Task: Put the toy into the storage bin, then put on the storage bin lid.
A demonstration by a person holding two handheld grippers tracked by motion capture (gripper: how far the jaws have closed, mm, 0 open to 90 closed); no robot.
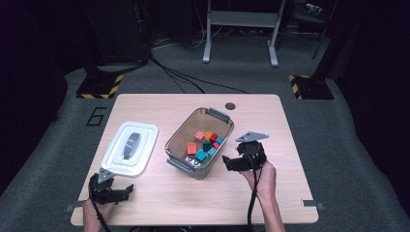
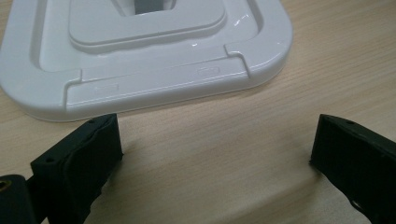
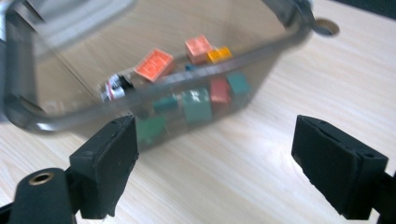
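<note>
- The right gripper [image 1: 231, 162] stands wide with nothing between its jaws, just beside the near long wall of the clear bin [image 1: 175, 139]; coloured blocks [image 1: 205, 143] lie inside the bin
- The left gripper [image 1: 126, 191] is also wide and holds nothing, close to the white lid [image 1: 145, 145] lying flat on the table [image 1: 159, 198]

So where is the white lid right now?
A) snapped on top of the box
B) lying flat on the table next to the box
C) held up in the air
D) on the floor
B: the white lid lies flat on the table, left of the clear box of coloured blocks, which stands open with nothing covering it.
</note>
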